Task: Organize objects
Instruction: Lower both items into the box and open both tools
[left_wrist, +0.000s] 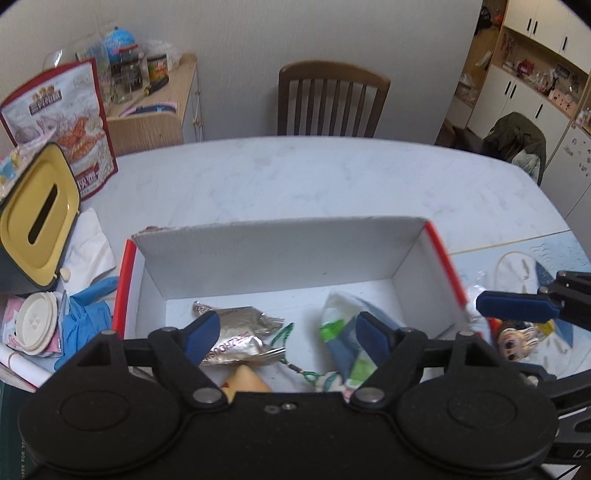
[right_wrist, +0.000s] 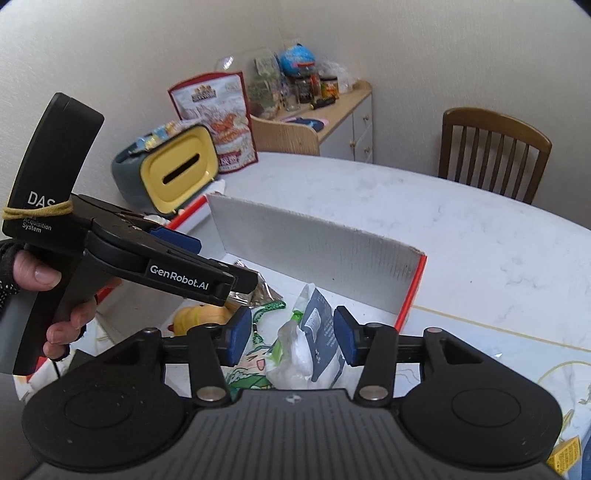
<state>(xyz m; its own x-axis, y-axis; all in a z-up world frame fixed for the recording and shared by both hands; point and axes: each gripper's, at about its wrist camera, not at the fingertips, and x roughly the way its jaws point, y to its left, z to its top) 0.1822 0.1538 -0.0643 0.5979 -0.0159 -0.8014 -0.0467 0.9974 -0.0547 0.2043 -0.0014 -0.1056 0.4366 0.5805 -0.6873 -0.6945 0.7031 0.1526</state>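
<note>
A white cardboard box with red edges (left_wrist: 280, 254) (right_wrist: 310, 243) stands on the marble table. Inside lie a silver foil packet (left_wrist: 236, 334), a blue, white and green pouch (left_wrist: 347, 332) (right_wrist: 317, 332), a green beaded cord (left_wrist: 286, 343) (right_wrist: 267, 308), a yellow toy (left_wrist: 247, 380) (right_wrist: 195, 315) and an anime-print item (right_wrist: 255, 363). My left gripper (left_wrist: 286, 332) is open and empty above the box's near side. My right gripper (right_wrist: 288, 332) is open over the pouch, its jaws on either side without touching. In the left wrist view a right fingertip (left_wrist: 513, 304) shows beyond the box's right wall.
A yellow-lidded tissue box (left_wrist: 37, 218) (right_wrist: 177, 171), a snack bag (left_wrist: 77, 122), blue gloves (left_wrist: 86, 317) and a lidded cup (left_wrist: 35, 323) crowd the table's left. A doll figure (left_wrist: 515, 341) lies right of the box. A wooden chair (left_wrist: 330, 99) stands behind the table.
</note>
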